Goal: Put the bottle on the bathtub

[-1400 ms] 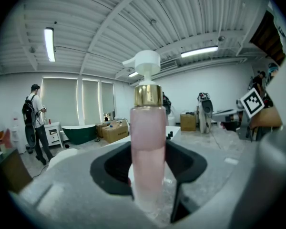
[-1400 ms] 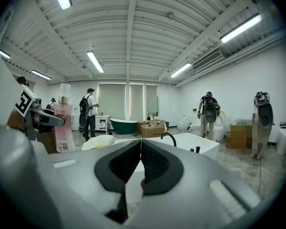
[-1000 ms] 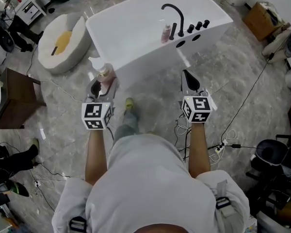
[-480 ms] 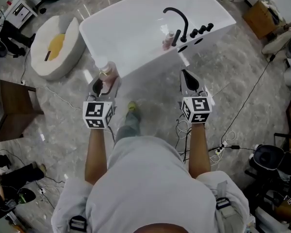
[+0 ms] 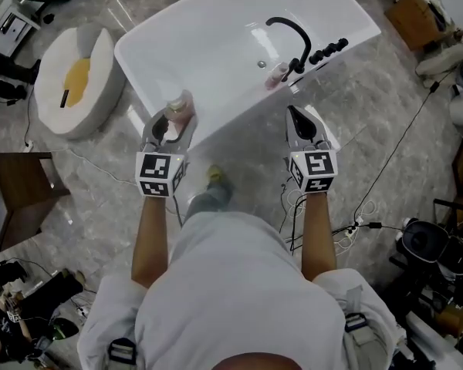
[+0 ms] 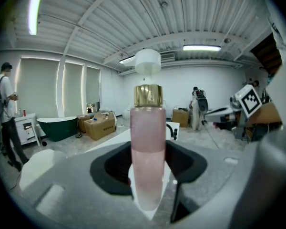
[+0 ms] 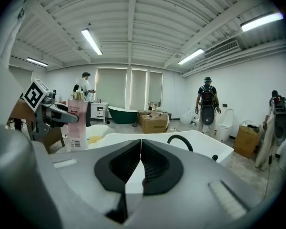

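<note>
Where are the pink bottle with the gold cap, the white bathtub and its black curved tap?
Pink bottle with gold cap (image 6: 148, 147): left gripper view, middle of its body.
White bathtub (image 5: 208, 52): head view, bare inside surface.
Black curved tap (image 5: 299, 35): head view, top of its arch.

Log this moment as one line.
left hand-held gripper: shut on bottle | right hand-held gripper: shut, empty | bottle: upright at bathtub edge, not yet released

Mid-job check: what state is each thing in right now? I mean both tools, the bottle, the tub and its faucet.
left tool: shut on the bottle.
right tool: shut, nothing between its jaws.
bottle: upright, cap on, gripped at its lower body, at the tub's near rim.
bathtub: no water visible inside.
faucet: no water running.
</note>
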The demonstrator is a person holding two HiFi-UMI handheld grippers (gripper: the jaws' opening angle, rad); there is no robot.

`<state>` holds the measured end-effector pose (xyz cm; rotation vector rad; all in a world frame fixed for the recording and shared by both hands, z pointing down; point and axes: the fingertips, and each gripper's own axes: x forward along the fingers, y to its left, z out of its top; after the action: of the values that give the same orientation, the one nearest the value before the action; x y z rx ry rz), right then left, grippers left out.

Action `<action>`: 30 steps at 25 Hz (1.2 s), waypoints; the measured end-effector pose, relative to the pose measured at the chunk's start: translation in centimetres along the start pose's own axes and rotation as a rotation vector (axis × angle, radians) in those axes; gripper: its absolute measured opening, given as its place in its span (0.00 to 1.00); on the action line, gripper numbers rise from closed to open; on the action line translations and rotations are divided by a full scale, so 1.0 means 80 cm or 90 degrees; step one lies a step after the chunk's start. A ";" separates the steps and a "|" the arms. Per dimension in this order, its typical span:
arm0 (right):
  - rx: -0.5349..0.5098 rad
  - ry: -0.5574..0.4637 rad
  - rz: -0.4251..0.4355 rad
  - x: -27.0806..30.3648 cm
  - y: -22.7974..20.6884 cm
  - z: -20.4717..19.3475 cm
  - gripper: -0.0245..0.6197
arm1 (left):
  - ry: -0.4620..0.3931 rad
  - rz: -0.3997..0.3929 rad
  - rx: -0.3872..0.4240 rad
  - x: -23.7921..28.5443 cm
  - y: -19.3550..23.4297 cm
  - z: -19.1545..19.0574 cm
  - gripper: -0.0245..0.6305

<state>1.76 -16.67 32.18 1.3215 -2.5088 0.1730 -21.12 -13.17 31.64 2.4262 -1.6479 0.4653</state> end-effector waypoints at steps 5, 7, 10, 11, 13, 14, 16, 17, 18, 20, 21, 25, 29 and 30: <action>0.009 0.016 -0.020 0.048 -0.010 0.005 0.04 | 0.005 -0.037 0.007 0.051 0.035 0.007 0.36; 0.014 0.023 -0.036 0.058 -0.015 0.002 0.04 | 0.007 -0.054 0.011 0.065 0.041 0.007 0.36; 0.025 0.033 -0.053 0.067 -0.021 -0.006 0.04 | 0.011 -0.073 0.012 0.084 0.045 0.001 0.36; 0.026 0.037 -0.054 0.070 -0.022 -0.010 0.04 | 0.014 -0.078 0.012 0.090 0.046 -0.002 0.36; 0.029 0.045 -0.053 0.074 -0.024 -0.020 0.04 | 0.020 -0.083 0.011 0.102 0.046 -0.009 0.36; 0.031 0.049 -0.053 0.075 -0.028 -0.026 0.04 | 0.023 -0.086 0.010 0.108 0.044 -0.013 0.36; 0.039 0.056 -0.057 0.076 -0.038 -0.037 0.04 | 0.030 -0.094 0.008 0.119 0.038 -0.020 0.36; 0.043 0.059 -0.060 0.078 -0.044 -0.043 0.04 | 0.034 -0.097 0.006 0.125 0.035 -0.023 0.36; 0.049 0.062 -0.061 0.081 -0.050 -0.048 0.04 | 0.038 -0.099 0.005 0.131 0.032 -0.027 0.36; 0.062 0.065 -0.057 0.089 -0.059 -0.058 0.04 | 0.048 -0.101 0.006 0.145 0.026 -0.035 0.36; 0.068 0.066 -0.052 0.094 -0.063 -0.063 0.04 | 0.053 -0.103 0.006 0.151 0.023 -0.039 0.36; 0.079 0.070 -0.035 0.119 -0.079 -0.083 0.04 | 0.063 -0.108 0.012 0.180 0.017 -0.047 0.36; 0.103 0.074 -0.034 0.131 -0.104 -0.107 0.04 | 0.072 -0.123 0.018 0.206 0.001 -0.058 0.36; 0.105 0.075 -0.034 0.135 -0.108 -0.113 0.04 | 0.074 -0.125 0.018 0.213 -0.001 -0.062 0.36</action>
<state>4.96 -27.90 43.88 1.3952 -2.4002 0.4409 -16.06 -26.45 42.25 2.4970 -1.3495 0.5899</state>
